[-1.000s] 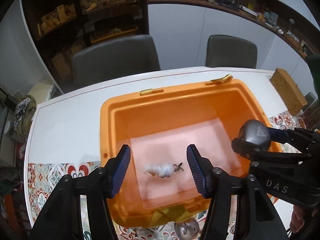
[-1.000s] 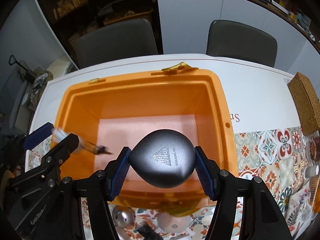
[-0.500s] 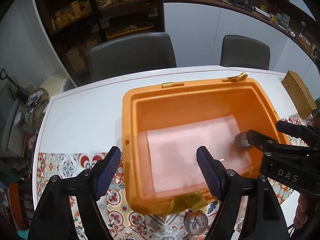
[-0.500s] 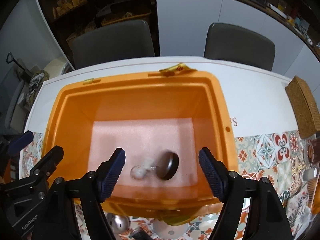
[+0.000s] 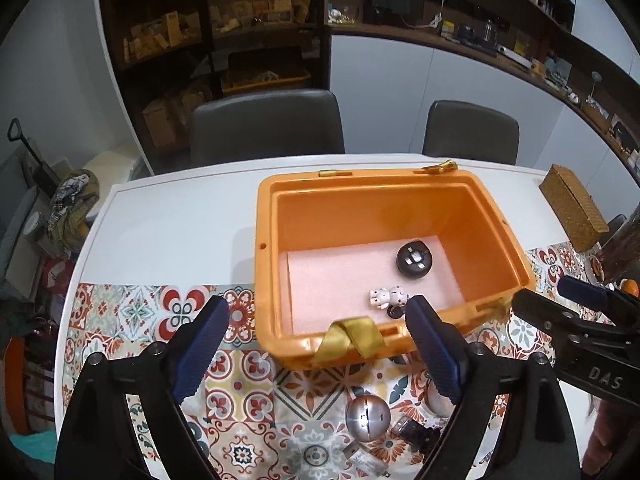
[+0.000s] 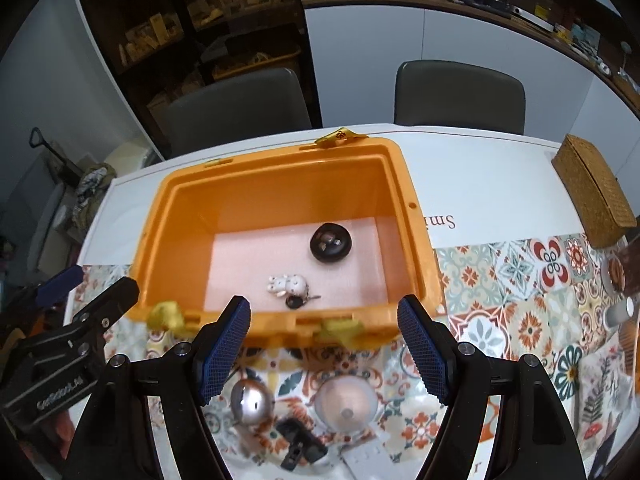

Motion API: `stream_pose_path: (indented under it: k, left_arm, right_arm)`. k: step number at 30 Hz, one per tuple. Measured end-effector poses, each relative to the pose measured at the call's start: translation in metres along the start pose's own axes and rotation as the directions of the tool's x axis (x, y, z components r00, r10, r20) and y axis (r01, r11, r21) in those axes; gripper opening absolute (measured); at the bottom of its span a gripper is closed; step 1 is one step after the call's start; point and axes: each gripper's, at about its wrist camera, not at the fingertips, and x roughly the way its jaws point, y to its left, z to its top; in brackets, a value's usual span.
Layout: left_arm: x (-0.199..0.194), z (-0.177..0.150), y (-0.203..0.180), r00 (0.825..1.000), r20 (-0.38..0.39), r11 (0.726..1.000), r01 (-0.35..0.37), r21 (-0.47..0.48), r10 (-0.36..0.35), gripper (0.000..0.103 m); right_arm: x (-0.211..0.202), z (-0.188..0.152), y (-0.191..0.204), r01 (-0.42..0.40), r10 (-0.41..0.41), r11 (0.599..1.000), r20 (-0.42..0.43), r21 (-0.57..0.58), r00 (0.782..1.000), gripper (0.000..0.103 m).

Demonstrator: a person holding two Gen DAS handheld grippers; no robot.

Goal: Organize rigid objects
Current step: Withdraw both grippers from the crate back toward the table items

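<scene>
Orange plastic, a deep open rectangular bin [image 5: 384, 216] stands on a white bench [image 5: 180, 220], its near rim over a patterned tile-print mat [image 5: 248, 400] that covers the bench's near side. Pale pink foam [image 6: 256, 264] lines the floor. Two things lie on it: a dark round teardrop-shaped case [image 6: 331, 242] toward the right wall, and a small white figurine keychain [image 6: 288, 284] close to the near wall, apart from the case. Most of the foam to the left is free.

Left tongs [image 5: 318, 350] hover in front of the bin's near left corner; the jaws are opening, with nothing between them. Right tongs [image 6: 324, 344] hang over the near rim, jaws wide apart and bare.

On the mat before the bin lie a shiny silver ball [image 5: 367, 418], a pale pink dome [image 6: 346, 402] and a small black clip-like piece [image 6: 300, 442], close together. A woven wicker box [image 6: 592, 188] sits near the bench's far right edge, well apart from the bin.
</scene>
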Motion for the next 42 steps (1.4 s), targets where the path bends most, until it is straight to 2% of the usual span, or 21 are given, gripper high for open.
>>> stream_pose_path:
  k: [10,15,21,33,42]
  left_arm:
    - [-0.029,-0.036,-0.015,0.999,0.032,0.999,-0.017,0.037,0.016,0.09]
    - [-0.039,-0.052,-0.023,1.0,0.013,1.0,0.012,0.02,-0.012,0.09]
    - [-0.043,-0.078,-0.033,1.0,-0.01,1.0,-0.007,0.021,0.007,0.09]
    - [-0.017,-0.126,-0.045,0.992,-0.127,1.0,0.001,0.021,0.001,0.09]
    - [0.005,-0.161,-0.045,0.973,-0.229,1.0,0.0,-0.01,-0.002,0.09]
  right_arm:
    - [-0.027,-0.045,-0.009,-0.029,0.029,1.0,0.02,-0.002,0.999,0.076]
    - [-0.037,-0.064,-0.014,-0.021,0.021,1.0,0.035,-0.008,0.999,0.076]
    - [-0.037,-0.087,-0.022,-0.018,0.018,1.0,0.016,-0.007,1.0,0.076]
    - [-0.006,-0.134,-0.041,-0.012,0.014,1.0,-0.105,0.021,0.994,0.076]
    - [0.019,-0.16,-0.046,-0.012,0.011,1.0,-0.184,-0.002,0.983,0.076]
